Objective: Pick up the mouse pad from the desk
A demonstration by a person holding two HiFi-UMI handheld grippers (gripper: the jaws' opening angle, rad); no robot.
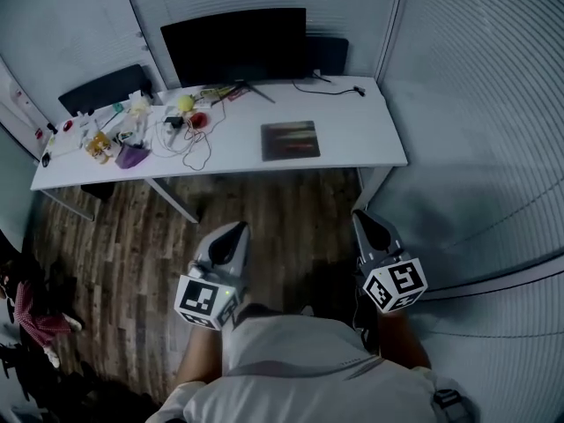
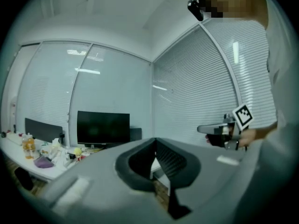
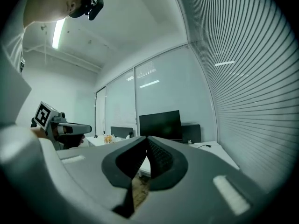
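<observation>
The mouse pad [image 1: 290, 140], a dark rectangle with a blurred print, lies flat on the right half of the white desk [image 1: 352, 130]. Both grippers hover over the wooden floor, well short of the desk's front edge and pointing toward it. My left gripper [image 1: 236, 229] is shut with nothing in it, and its tips meet in the left gripper view [image 2: 155, 141]. My right gripper [image 1: 363, 217] is also shut and empty [image 3: 147, 140]. The pad does not show in either gripper view.
A black monitor [image 1: 234, 44] stands at the desk's back edge with a cable [image 1: 330, 88] to its right. Clutter of bottles, a purple cloth [image 1: 131, 156] and cords covers the desk's left half. Glass walls with blinds [image 1: 476, 148] close in on the right.
</observation>
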